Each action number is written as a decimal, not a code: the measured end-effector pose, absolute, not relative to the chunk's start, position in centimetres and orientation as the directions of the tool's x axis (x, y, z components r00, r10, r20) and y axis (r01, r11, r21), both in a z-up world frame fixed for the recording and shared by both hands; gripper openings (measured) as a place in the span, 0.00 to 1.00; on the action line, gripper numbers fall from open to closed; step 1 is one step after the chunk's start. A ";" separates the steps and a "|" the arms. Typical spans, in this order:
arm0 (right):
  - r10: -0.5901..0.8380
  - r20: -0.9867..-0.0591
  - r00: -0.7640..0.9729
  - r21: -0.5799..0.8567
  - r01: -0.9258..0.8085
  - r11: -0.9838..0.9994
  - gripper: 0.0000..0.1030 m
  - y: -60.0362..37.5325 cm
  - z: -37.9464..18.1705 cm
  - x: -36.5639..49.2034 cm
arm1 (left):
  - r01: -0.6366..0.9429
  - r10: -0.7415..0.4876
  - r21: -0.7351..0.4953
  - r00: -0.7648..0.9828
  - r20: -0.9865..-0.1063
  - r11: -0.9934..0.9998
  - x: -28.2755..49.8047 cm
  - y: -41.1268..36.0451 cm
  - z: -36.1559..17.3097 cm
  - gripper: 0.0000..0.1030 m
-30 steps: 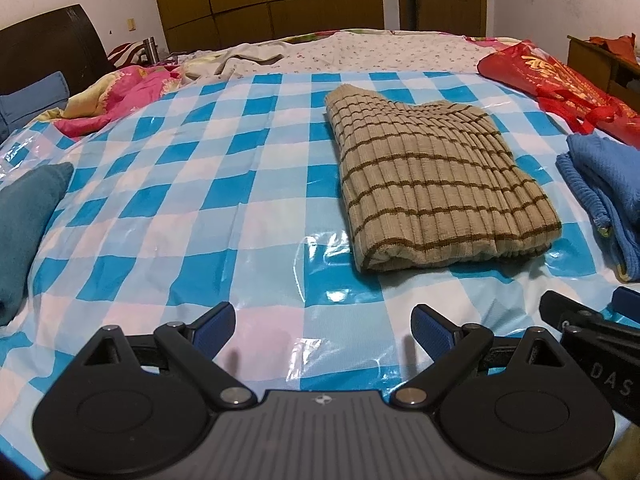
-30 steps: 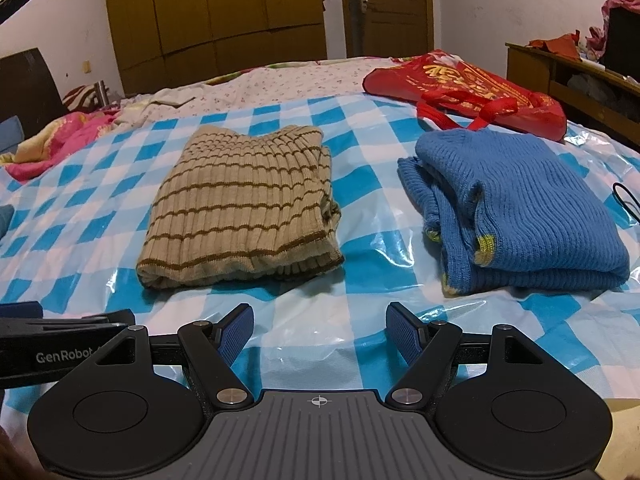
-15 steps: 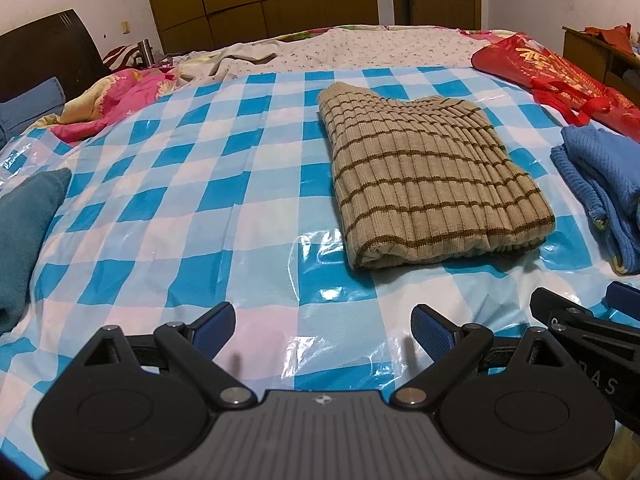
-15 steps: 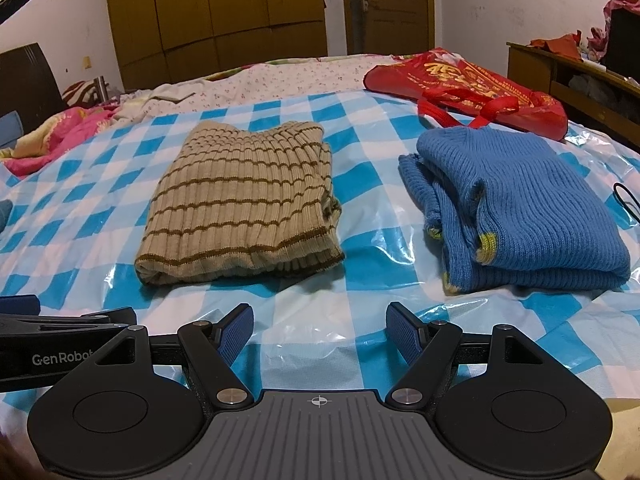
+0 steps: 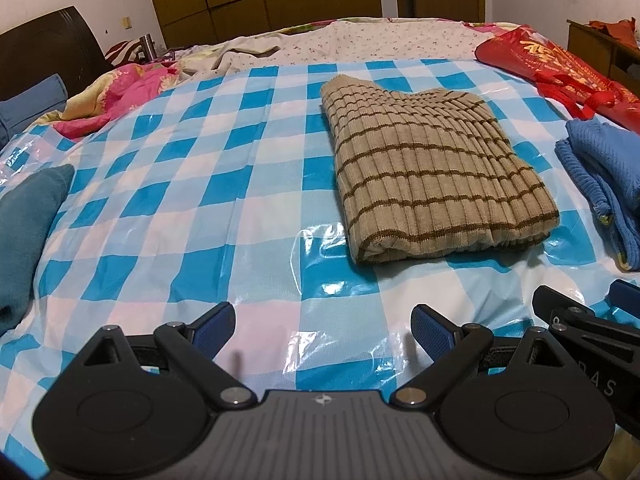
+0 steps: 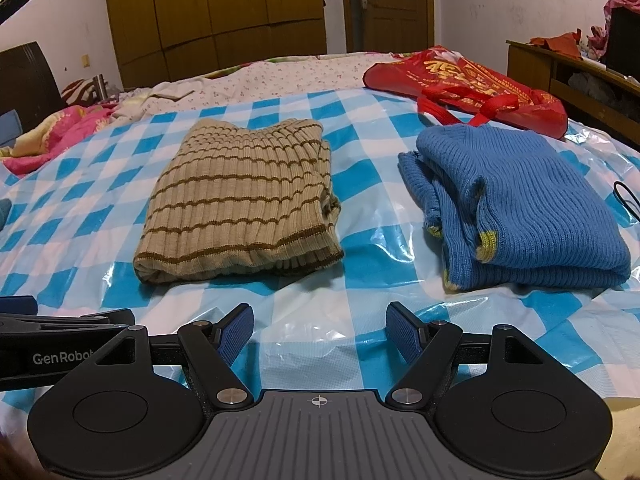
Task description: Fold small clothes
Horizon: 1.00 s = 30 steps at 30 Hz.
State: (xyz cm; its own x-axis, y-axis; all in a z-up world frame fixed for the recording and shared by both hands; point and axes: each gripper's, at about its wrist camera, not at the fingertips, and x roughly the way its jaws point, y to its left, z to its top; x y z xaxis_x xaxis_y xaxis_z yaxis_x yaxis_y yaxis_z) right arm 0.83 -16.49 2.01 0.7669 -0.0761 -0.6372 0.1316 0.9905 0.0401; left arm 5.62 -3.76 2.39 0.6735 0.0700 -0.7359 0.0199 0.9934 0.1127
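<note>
A folded beige sweater with brown stripes (image 5: 432, 172) lies on the blue-and-white checked plastic sheet (image 5: 200, 184); it also shows in the right wrist view (image 6: 244, 208). A folded blue knit sweater (image 6: 524, 204) lies to its right, seen at the right edge of the left wrist view (image 5: 604, 168). My left gripper (image 5: 323, 326) is open and empty, low over the sheet near its front edge. My right gripper (image 6: 320, 330) is open and empty, beside the left one, in front of both sweaters.
A red bag (image 6: 460, 84) lies at the back right. Pink bedding (image 5: 120, 96) and a teal cloth (image 5: 24, 232) lie at the left. A wooden cabinet (image 6: 576, 84) stands to the right, a wardrobe (image 6: 216, 12) and door behind the bed.
Both grippers have drifted slightly back and left; the sweaters sit a little further right in the views. Both stay open and empty.
</note>
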 end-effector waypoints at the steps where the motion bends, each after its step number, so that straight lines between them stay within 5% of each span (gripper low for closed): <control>1: -0.076 -0.637 0.767 0.040 0.132 0.990 0.72 -16.5 2.0 0.8 | 0.020 0.071 0.114 0.674 -0.735 0.993 5.6 -3.8 2.4 1.00; 30: -0.071 -0.637 0.768 0.048 0.131 0.990 0.72 -16.5 1.9 0.8 | 0.016 0.088 0.135 0.682 -0.726 0.991 5.4 -4.1 2.5 1.00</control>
